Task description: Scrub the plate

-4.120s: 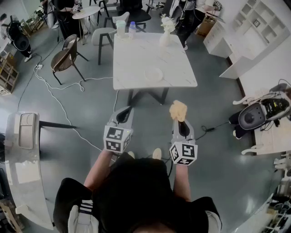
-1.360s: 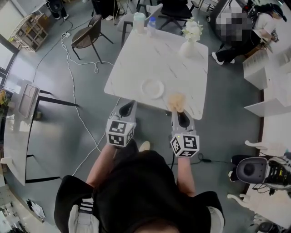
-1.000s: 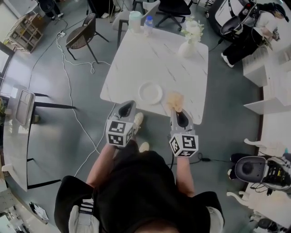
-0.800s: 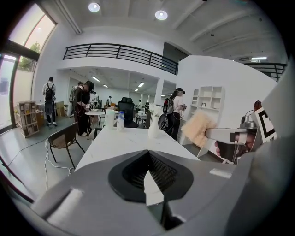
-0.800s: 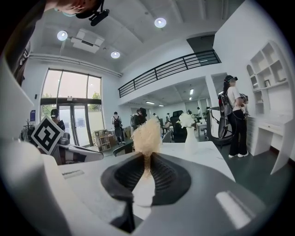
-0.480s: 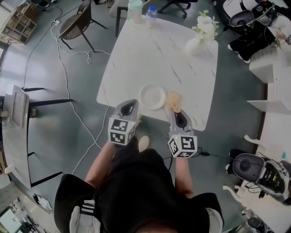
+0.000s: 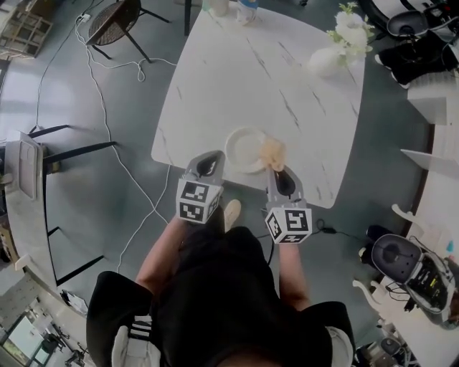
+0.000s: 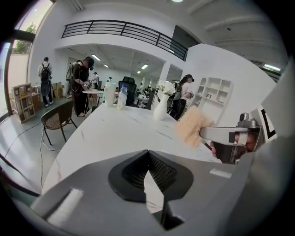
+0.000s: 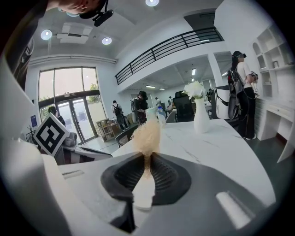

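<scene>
Frame centre: right gripper point(image 7: 278, 172) clamps a scrubber point(image 7: 272, 150) at the right edge of the plate point(image 7: 241, 149) on the counter point(image 7: 251, 79); left gripper point(image 7: 209, 163) closed, empty.

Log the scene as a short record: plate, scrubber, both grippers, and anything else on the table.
plate: white, near the table's front edge
scrubber: tan, over the plate's right rim; contact unclear
right gripper: shut on scrubber
left gripper: shut, nothing held, just left of plate
also on table: vase with flowers, bottle at far edge
</scene>
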A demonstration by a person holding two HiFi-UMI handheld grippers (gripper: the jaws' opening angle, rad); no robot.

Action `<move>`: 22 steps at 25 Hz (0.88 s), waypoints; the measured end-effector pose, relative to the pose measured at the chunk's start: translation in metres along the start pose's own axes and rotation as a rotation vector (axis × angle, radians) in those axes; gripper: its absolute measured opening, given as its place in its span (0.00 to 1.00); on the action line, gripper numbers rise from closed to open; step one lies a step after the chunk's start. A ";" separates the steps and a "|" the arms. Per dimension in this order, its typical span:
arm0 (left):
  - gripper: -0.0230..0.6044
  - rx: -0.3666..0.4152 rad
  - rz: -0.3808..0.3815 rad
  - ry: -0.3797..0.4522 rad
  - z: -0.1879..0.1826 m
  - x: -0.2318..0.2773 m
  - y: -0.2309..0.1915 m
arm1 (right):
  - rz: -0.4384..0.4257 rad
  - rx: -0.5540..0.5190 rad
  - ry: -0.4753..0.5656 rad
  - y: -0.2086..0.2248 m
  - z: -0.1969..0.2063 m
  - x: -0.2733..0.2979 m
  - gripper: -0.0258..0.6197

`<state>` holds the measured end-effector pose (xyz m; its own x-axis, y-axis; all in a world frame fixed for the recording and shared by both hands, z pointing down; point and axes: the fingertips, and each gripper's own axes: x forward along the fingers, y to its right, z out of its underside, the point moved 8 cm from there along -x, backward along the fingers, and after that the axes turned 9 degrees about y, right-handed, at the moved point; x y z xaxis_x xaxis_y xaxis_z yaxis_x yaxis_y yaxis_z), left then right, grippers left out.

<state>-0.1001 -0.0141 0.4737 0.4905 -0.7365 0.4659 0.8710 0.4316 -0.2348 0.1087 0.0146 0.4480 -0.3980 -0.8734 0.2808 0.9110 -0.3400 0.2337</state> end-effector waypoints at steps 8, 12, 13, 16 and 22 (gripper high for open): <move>0.05 -0.032 0.003 -0.059 0.024 0.025 -0.015 | 0.005 0.024 -0.057 0.008 0.022 0.023 0.11; 0.05 -0.072 0.003 -0.100 0.033 0.035 -0.020 | 0.010 0.034 -0.079 0.013 0.031 0.030 0.11; 0.05 -0.084 -0.005 -0.114 0.035 0.038 -0.021 | 0.011 0.037 -0.082 0.014 0.033 0.032 0.11; 0.05 -0.116 -0.017 -0.158 0.042 0.045 -0.025 | 0.011 0.043 -0.093 0.016 0.037 0.035 0.11; 0.24 -0.128 0.025 -0.234 0.053 0.056 -0.023 | 0.009 0.045 -0.098 0.016 0.040 0.040 0.11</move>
<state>-0.0941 -0.0380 0.5503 0.5054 -0.5790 0.6398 0.8622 0.3679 -0.3481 0.1035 -0.0117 0.4998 -0.4005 -0.8371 0.3726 0.9097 -0.3143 0.2715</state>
